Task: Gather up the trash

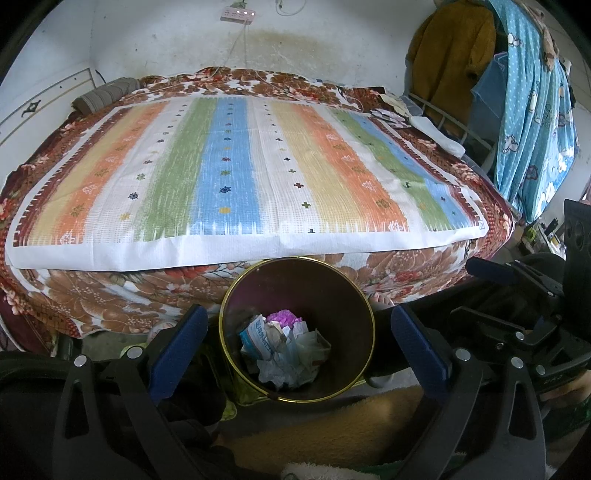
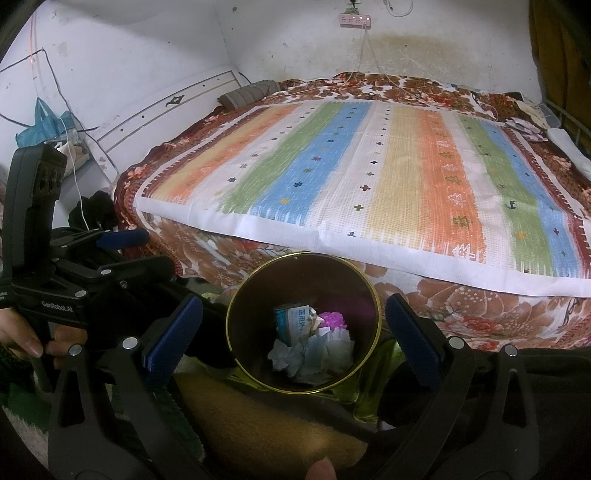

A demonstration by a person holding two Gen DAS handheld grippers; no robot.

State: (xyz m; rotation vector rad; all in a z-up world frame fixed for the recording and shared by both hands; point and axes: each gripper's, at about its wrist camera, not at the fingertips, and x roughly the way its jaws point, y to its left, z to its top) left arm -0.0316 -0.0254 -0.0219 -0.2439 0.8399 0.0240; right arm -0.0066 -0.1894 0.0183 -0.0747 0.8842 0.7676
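Both claws, left claw [image 1: 295,332] and right claw [image 2: 295,332], gape empty over the bin [image 1: 364,295] of trash [image 1: 284,347] below the bed [image 1: 236,166], so you're likely between pickups—scan for more.

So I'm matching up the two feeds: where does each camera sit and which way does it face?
Left wrist: on the left gripper, above the trash bin, facing the bed; right gripper at right.
Right wrist: on the right gripper, same aim; left gripper and hand at left.
Shared: bin, bed, power strip.
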